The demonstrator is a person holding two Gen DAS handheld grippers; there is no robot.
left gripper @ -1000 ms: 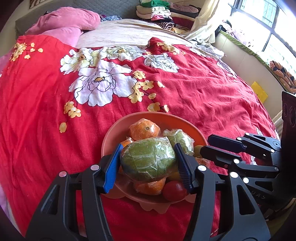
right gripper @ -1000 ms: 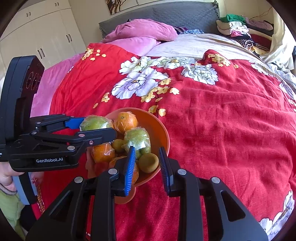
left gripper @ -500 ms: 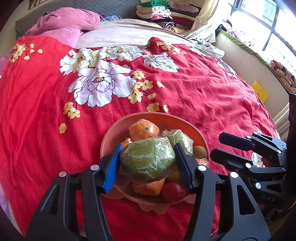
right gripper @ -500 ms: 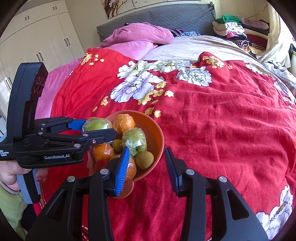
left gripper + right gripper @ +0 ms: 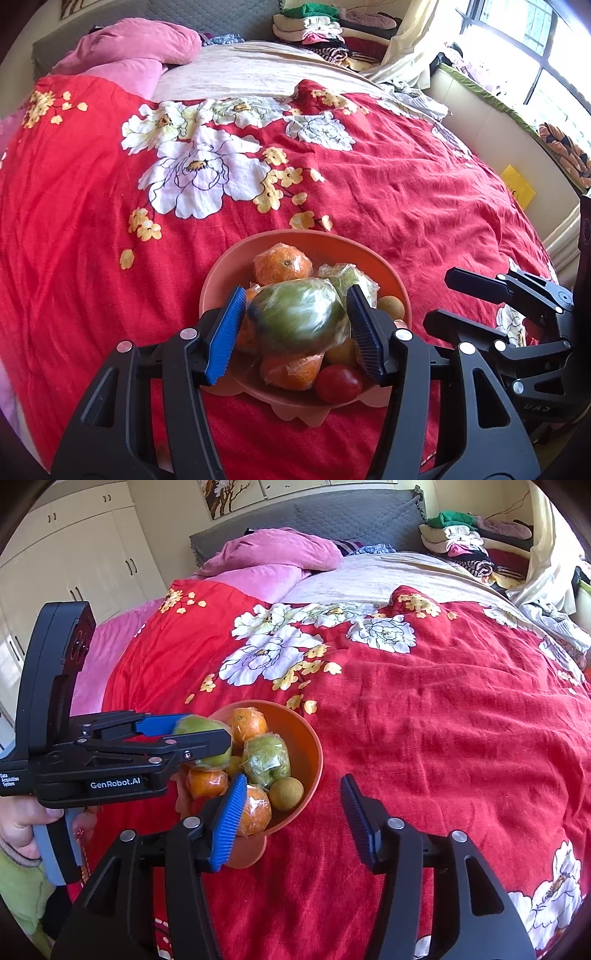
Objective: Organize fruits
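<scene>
Pulled back toward five o'clock of the orange bowl (image 5: 314, 749) and spread wider than a second earlier: right gripper (image 5: 292, 781), jaws far apart, nothing between them. Stayed clamped on the plastic-wrapped green fruit (image 5: 299, 317): left gripper (image 5: 295, 295), pads against both flanks, just above the wrapped oranges (image 5: 282, 264) at the bowl's six o'clock side. Looked blurred there, so probably on the move. Left the sorting, by appearances, to the left side alone, with that fruit yet to be placed and the red floral bedspread (image 5: 406, 192) bare of fruit.
</scene>
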